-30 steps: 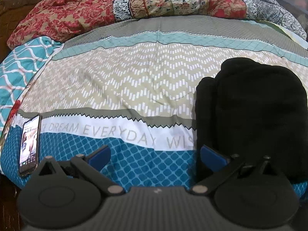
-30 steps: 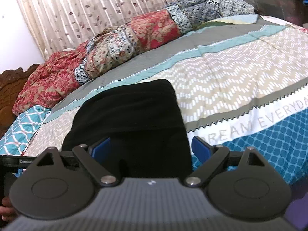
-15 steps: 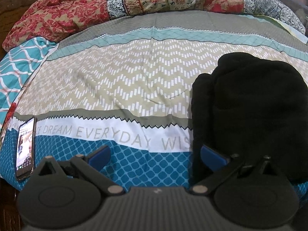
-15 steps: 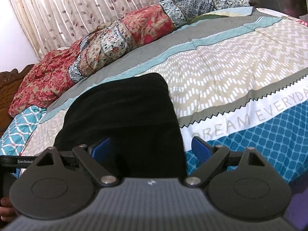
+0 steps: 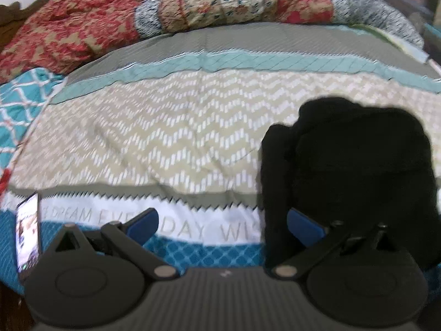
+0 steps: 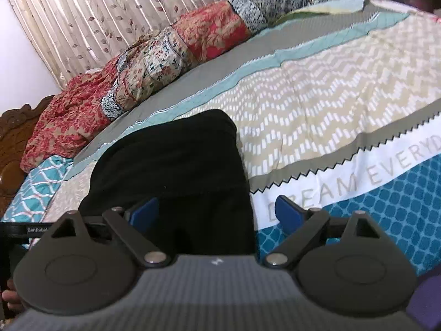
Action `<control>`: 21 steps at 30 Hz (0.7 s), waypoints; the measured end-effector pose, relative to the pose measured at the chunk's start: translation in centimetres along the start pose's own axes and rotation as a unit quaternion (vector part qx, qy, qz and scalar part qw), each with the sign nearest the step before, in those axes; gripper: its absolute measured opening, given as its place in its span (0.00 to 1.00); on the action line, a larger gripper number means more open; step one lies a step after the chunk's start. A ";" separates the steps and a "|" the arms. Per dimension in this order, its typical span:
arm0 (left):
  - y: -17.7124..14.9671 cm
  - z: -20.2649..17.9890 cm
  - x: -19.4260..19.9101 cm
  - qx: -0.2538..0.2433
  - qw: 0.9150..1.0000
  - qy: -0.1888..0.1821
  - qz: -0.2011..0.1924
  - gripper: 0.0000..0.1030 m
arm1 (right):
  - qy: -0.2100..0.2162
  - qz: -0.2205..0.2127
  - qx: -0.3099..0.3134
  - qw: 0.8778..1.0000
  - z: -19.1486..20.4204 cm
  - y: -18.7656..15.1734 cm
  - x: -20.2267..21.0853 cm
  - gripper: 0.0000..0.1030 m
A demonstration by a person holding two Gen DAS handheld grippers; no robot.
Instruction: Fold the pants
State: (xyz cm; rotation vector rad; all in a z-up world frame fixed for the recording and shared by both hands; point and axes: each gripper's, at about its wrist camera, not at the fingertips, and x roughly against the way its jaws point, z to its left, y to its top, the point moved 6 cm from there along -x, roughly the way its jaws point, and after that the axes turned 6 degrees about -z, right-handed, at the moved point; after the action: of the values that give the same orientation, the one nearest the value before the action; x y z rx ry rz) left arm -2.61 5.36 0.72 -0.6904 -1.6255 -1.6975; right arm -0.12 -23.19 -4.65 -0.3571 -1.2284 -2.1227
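Note:
The black pants [image 5: 350,171] lie folded into a compact bundle on the patterned bedspread [image 5: 171,138], at the right of the left wrist view. They also show in the right wrist view [image 6: 171,165], left of centre. My left gripper [image 5: 222,224] is open and empty, above the bed's near edge, just left of the bundle's near corner. My right gripper [image 6: 217,211] is open and empty, with its left finger over the bundle's near end and not touching it.
A phone [image 5: 27,237] with a lit screen lies at the bed's near left edge. A rumpled red and floral quilt [image 5: 193,8] runs along the far side. A curtain [image 6: 110,13] and a carved wooden headboard [image 6: 13,143] stand behind.
Both grippers have drawn back and up a little from the folded pants. The views tilted slightly. The pants have not moved.

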 end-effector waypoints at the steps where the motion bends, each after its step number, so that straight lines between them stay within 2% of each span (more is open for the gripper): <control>1: 0.5 0.2 0.0 0.006 1.000 -0.016 -0.001 1.00 | 0.004 0.002 -0.003 1.000 -0.2 0.1 0.0 0.91; 5: 2.2 1.1 -0.9 0.049 0.994 -0.099 0.006 1.00 | 0.015 0.010 -0.015 1.000 -1.0 0.5 -0.3 0.92; 9: 2.3 1.0 -2.7 0.079 0.986 -0.145 0.024 1.00 | 0.024 0.017 -0.036 0.999 -2.0 0.8 -0.6 0.93; 13: 1.5 -0.1 -3.9 0.121 0.968 -0.214 0.046 1.00 | 0.044 0.035 -0.053 0.997 -2.8 1.1 -1.3 0.94; 15: 1.2 -0.5 -4.6 0.131 0.962 -0.234 0.052 1.00 | 0.059 0.048 -0.063 0.995 -3.0 1.1 -1.9 0.94; 18: 0.4 -0.8 -6.1 0.139 0.959 -0.238 0.071 1.00 | 0.072 0.066 -0.062 0.993 -2.8 0.8 -3.0 0.94; 21: -0.5 -0.3 -7.4 0.175 0.945 -0.263 0.089 1.00 | 0.083 0.067 -0.041 0.993 -2.0 0.7 -3.9 0.98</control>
State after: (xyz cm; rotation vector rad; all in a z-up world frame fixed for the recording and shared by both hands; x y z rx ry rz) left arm 1.72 5.85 -5.31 -1.1322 -2.0837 -1.1004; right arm 3.46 -23.55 -7.27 -0.2842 -0.9981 -2.0462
